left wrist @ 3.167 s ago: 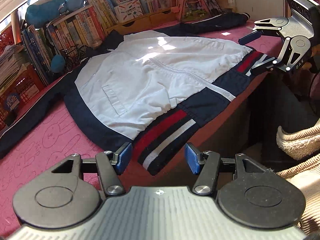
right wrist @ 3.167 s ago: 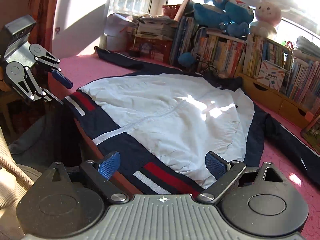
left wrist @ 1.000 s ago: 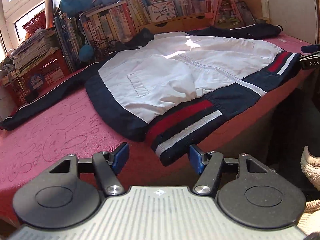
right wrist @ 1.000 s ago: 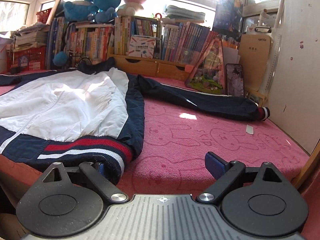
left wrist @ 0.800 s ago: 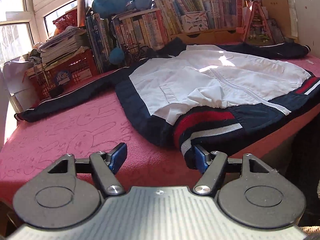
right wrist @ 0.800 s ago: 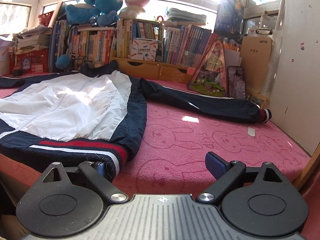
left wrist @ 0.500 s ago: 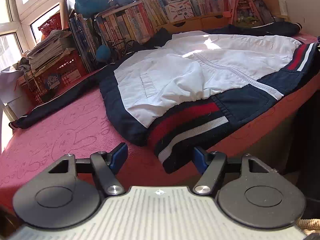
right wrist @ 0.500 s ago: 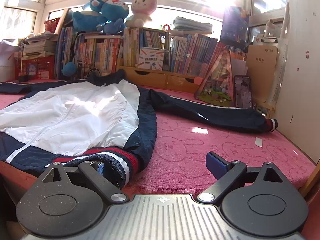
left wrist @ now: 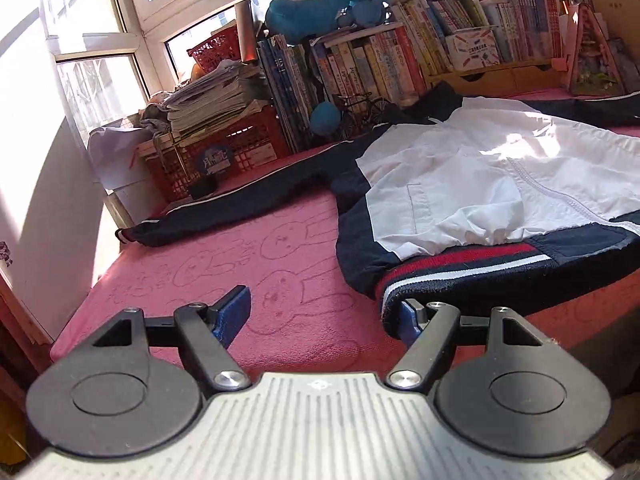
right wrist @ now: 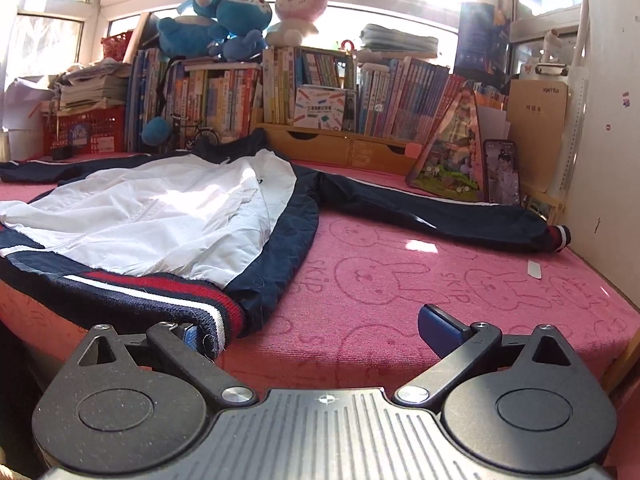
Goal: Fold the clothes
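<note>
A white and navy jacket (left wrist: 480, 184) lies front up on the pink rabbit-print cloth (left wrist: 248, 264), its red and white striped hem (left wrist: 460, 264) along the near edge. One sleeve (left wrist: 224, 208) stretches left, the other sleeve (right wrist: 440, 216) stretches right to a striped cuff (right wrist: 558, 238). My left gripper (left wrist: 320, 318) is open, and its right finger (left wrist: 408, 320) sits under the hem's left corner. My right gripper (right wrist: 316, 332) is open too. The hem's right corner (right wrist: 216, 320) partly covers its left finger (right wrist: 188, 336).
Rows of books (right wrist: 320, 92) with plush toys (right wrist: 224, 24) on top line the back. A red crate (left wrist: 216, 148) under stacked papers stands at the back left. Wooden drawers (right wrist: 344, 148), a picture board (right wrist: 452, 152) and a phone (right wrist: 502, 172) stand at the back right, by a wall (right wrist: 608, 160).
Both grippers have moved out from the front of the hem to its two corners. The left view has swung left and risen; the hem's right corner lies flatter by the right gripper.
</note>
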Motion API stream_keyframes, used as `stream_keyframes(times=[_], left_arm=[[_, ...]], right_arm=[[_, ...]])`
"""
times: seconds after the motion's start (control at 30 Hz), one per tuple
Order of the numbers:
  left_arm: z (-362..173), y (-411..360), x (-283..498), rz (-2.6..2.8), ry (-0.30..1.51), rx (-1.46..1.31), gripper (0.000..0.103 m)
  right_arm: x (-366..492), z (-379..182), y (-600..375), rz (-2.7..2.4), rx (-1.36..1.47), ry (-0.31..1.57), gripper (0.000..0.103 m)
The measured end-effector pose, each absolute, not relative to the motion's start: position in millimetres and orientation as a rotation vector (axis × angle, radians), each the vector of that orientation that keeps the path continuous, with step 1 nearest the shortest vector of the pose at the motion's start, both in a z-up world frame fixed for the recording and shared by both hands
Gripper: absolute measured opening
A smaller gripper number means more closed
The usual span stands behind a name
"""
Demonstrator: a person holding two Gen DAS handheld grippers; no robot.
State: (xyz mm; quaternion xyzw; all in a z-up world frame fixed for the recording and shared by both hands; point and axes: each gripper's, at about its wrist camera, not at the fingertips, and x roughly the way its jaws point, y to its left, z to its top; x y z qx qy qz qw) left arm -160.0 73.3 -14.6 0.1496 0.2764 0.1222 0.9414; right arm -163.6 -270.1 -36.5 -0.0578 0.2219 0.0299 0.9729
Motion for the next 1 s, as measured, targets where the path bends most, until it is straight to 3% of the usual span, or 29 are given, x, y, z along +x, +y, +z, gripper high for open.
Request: stream_keyframes(times=[0.37,0.6,0.77,1.0], left_arm=[[-18,79,-174,0.149,0.652,0.227,0.074],[11,122,-190,-0.059,0.664,-0.027,0.074],[49,143,-167,-0.123,0.514,-0.205,0.085],[48,93,-28,-0.080,0.540,-0.099,0.085]], right_arm=[[-160,-42,-270,0.212,-0.175,0.591,0.101],[-158,5,-320,0.563,0.173,0.587,0.103],[-83,9,-350,0.443,0.414,0.573,0.103],[67,-26,-340,0.297,0.713,0.668,0.099]])
